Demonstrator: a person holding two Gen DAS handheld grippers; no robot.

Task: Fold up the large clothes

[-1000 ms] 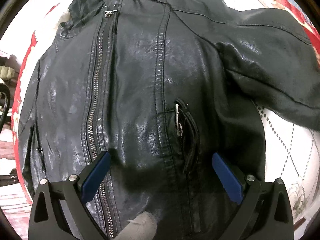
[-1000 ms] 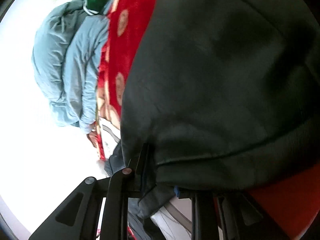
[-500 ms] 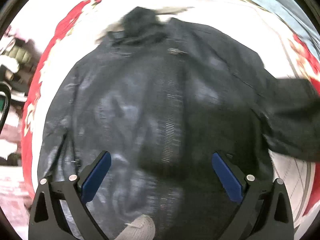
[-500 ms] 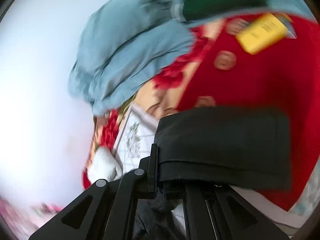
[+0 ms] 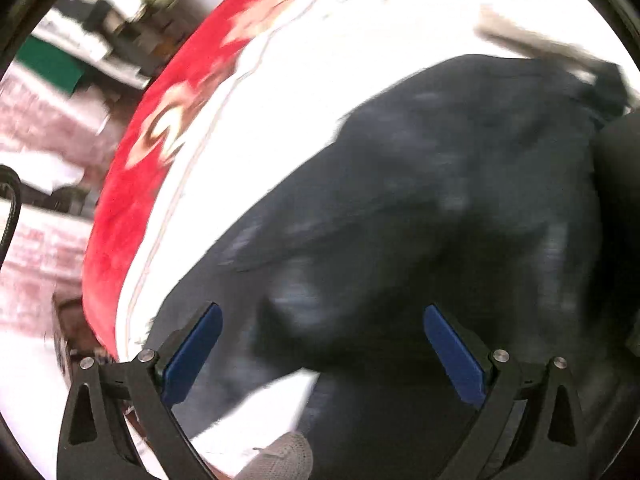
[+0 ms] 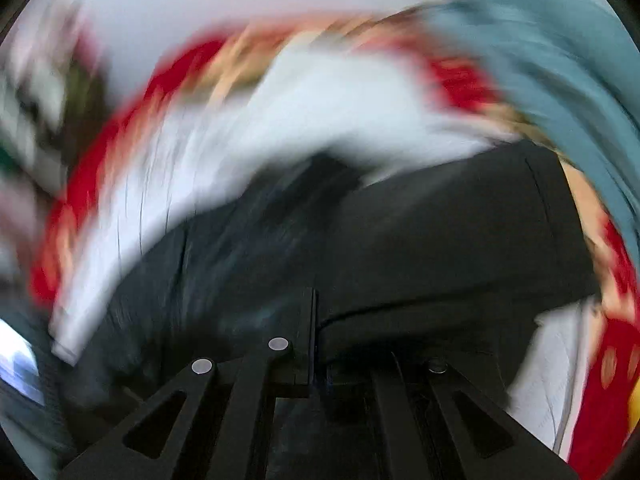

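Note:
A black leather jacket (image 5: 420, 208) lies spread on a white quilted bed cover (image 5: 304, 92); the view is blurred by motion. My left gripper (image 5: 320, 344) is open and empty, its blue pads (image 5: 192, 352) hovering over the jacket's lower part. In the right wrist view my right gripper (image 6: 320, 344) is shut on a fold of the black jacket sleeve (image 6: 448, 240), which drapes flat over the fingers. The rest of the jacket (image 6: 208, 272) stretches to the left below it.
A red patterned blanket (image 5: 132, 184) edges the bed. Cluttered shelves and boxes (image 5: 104, 28) stand beyond it at the left. A light blue garment (image 6: 552, 64) lies at the upper right of the right wrist view.
My left gripper has swung left and back, so the jacket now sits to the right. My right gripper has carried the held sleeve across over the jacket body.

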